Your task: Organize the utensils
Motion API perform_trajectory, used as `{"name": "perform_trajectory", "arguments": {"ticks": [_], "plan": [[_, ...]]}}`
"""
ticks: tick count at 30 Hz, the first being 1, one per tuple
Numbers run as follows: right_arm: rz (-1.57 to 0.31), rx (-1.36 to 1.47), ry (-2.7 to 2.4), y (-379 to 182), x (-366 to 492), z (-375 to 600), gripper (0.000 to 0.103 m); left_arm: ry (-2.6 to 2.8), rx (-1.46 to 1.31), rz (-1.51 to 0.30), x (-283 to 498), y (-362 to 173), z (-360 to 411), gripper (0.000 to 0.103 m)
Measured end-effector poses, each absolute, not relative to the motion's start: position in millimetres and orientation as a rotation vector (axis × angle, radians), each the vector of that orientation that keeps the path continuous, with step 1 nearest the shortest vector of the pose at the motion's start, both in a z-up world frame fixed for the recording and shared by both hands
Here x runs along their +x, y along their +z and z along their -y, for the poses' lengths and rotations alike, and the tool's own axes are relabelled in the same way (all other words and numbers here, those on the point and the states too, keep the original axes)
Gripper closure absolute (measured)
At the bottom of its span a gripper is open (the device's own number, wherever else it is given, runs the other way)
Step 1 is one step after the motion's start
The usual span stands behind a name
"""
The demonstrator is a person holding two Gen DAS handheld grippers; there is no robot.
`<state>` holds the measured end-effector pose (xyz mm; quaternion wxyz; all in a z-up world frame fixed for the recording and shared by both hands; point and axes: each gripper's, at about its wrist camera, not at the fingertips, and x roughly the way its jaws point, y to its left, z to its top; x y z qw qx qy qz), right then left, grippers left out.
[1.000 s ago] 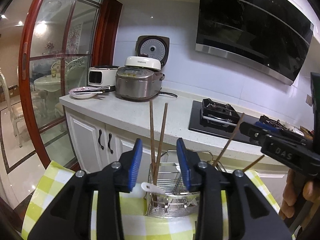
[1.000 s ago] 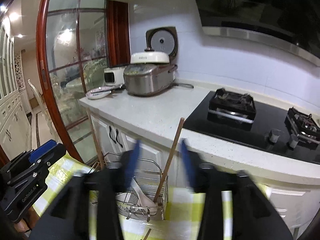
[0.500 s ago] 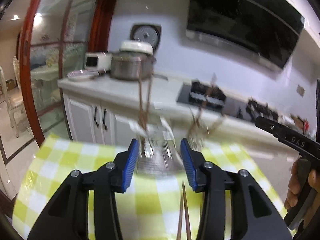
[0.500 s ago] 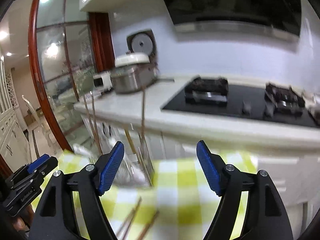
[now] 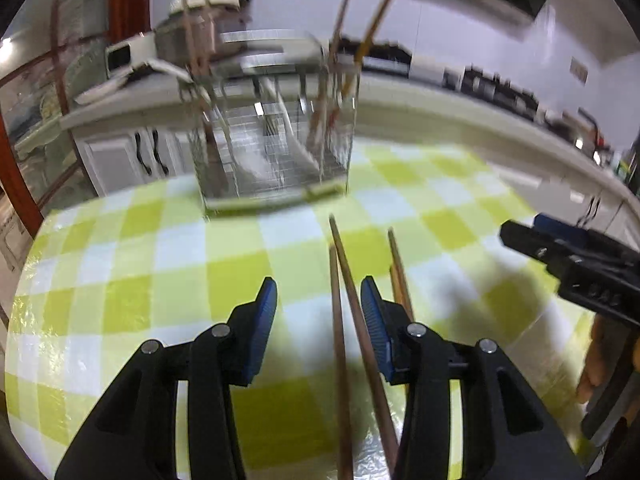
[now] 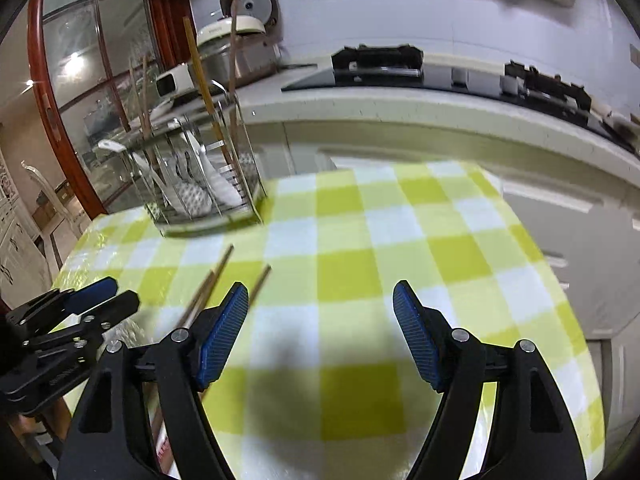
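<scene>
- chopsticks [image 5: 344, 344] lie loose on the green and white checked tablecloth [image 5: 120, 280], nearest the viewer; two brown ones run side by side, away from the camera, through the gap of the left gripper [image 5: 319, 304], and one or two more lie just to their right, partly hidden behind the right-hand jaw.
- the left gripper's jaws stand partly open; their gap has just narrowed a little. the two brown sticks lie between the blue pads, closer to the right-hand pad, and neither pad appears to press on them.
- the left gripper tilts steeply down toward the cloth, its tips low over the sticks.
- the right gripper [image 6: 321, 306] is spread wide with nothing between its jaws, only bare cloth. it too tilts down at the table, with the chopsticks just off to its left side.
- in the left view the right gripper enters from the right edge, with part of the person's hand [image 5: 600, 364] gripping its handle.
- farther back, near the far edge of the table, stands a wire utensil rack [image 6: 200, 184], blurred in the left view. it already holds upright chopsticks and some white spoons.
- judged from this, the step in hand is picking up the loose sticks so they can go into the rack.
- the next move likely calls for the left gripper to settle lower, centre the pair and close on both together.
- behind the table are a kitchen counter [image 6: 400, 108] with a rice cooker [image 6: 236, 40] and a gas hob [image 6: 376, 64].
</scene>
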<state>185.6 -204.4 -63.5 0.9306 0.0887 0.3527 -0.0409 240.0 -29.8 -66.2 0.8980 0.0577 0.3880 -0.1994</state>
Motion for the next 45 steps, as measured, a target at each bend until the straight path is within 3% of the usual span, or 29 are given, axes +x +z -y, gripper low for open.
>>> {"name": "perform_trajectory", "arguments": {"ticks": [2,24,27,45], "plan": [[-0.745,0.183,-0.085,-70.0,184.3,205.7,0.032,-0.408,0.125,-0.848,246.1,-76.7,32.5,0.07],[-0.831,0.191,-0.058,-91.8,201.2,201.6,0.028,-0.396,0.218,-0.927,276.1,-106.7,59.5,0.079],[-0.845,0.181,-0.046,-93.6,203.5,195.2,0.028,-0.385,0.228,-0.924,279.5,-106.7,59.8,0.096],[-0.904,0.197,-0.131,-101.1,255.3,161.7,0.029,-0.337,0.043,-0.855,268.0,-77.7,-17.2,0.096]]}}
